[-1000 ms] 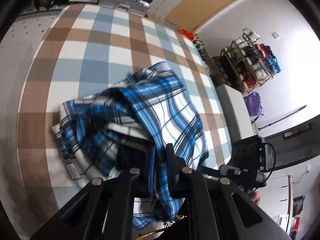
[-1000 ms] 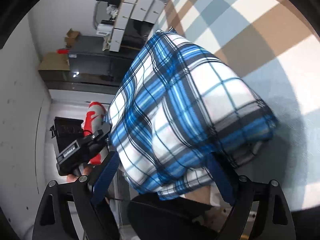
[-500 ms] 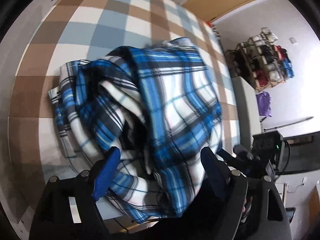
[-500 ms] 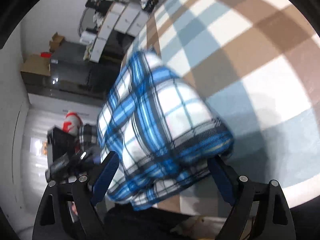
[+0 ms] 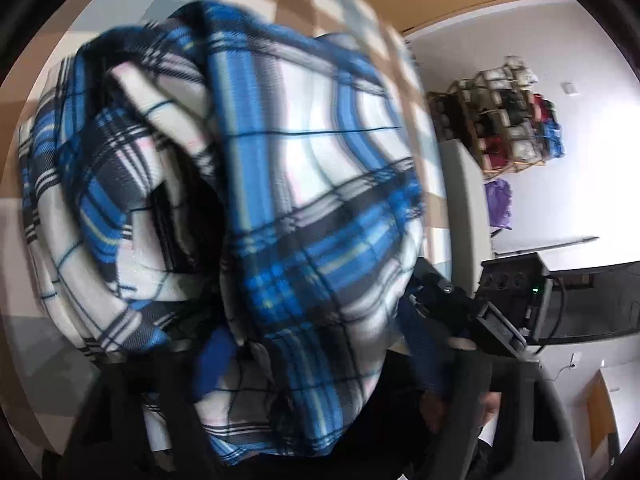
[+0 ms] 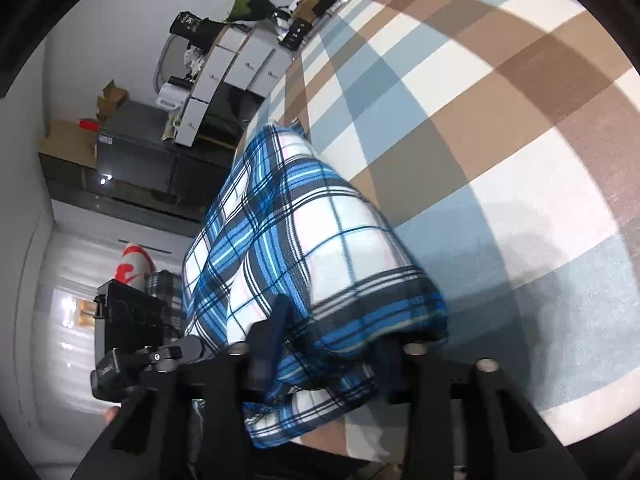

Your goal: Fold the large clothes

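A bundled blue plaid shirt (image 6: 304, 264) fills the centre of both frames, lying on a brown, blue and white checked surface (image 6: 500, 120). The right gripper (image 6: 332, 344) has just been closing, and its fingers (image 6: 276, 328) now pinch the shirt's near hem. The left gripper (image 5: 316, 360), blurred, has also been closing, with plaid fabric bunched between its blue fingers (image 5: 212, 364).

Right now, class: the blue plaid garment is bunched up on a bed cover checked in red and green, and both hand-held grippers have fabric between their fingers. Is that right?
Not quite. The bed cover is checked in brown, light blue and white, as the right wrist view shows. The rest stands: the blue plaid garment is bunched up, with fabric in the left hand-held gripper and the right hand-held gripper.
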